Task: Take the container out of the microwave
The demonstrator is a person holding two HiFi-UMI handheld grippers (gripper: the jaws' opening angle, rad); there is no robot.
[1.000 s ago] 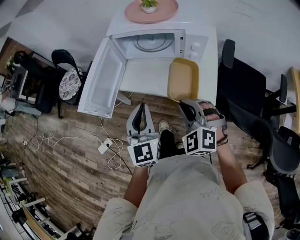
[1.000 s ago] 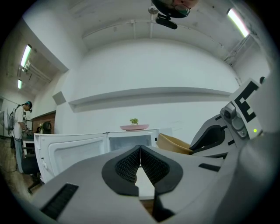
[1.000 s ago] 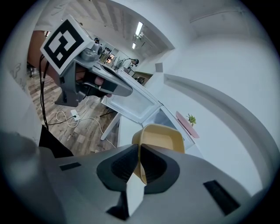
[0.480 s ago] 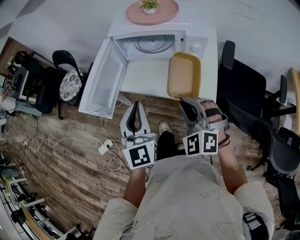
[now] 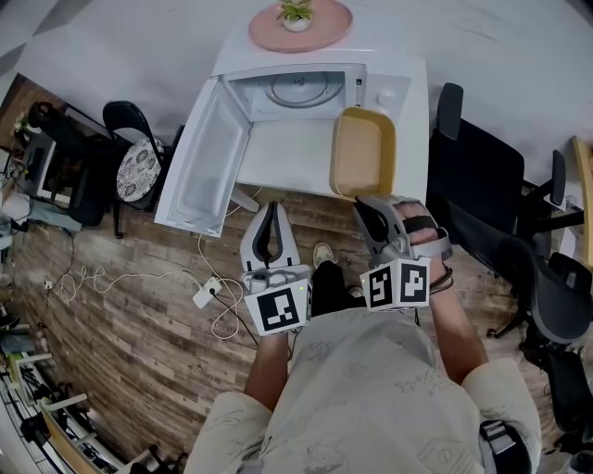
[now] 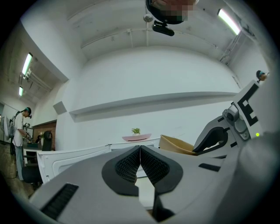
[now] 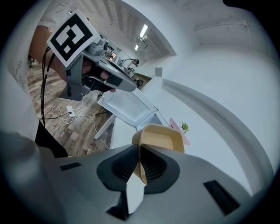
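Note:
A shallow tan container [image 5: 363,151] hangs over the white table [image 5: 283,153], just right of the microwave's [image 5: 382,93] open cavity. My right gripper [image 5: 364,200] is shut on its near rim; in the right gripper view the pads pinch the container [image 7: 159,138] wall at the right gripper [image 7: 139,158] tips. Whether the container touches the table I cannot tell. My left gripper [image 5: 271,209] floats in front of the table edge, its jaws shut with nothing between them, as the left gripper [image 6: 140,148] view shows. The cavity holds only its glass turntable [image 5: 301,85].
The microwave door [image 5: 208,157] swings wide open to the left. A pink plate with a small plant [image 5: 299,20] sits on top of the microwave. Black office chairs [image 5: 482,176] stand to the right, a round-seat chair [image 5: 137,162] to the left. Cables and a power strip [image 5: 206,293] lie on the wood floor.
My left gripper has risen a little and drifted slightly left. The right gripper and the container have hardly moved.

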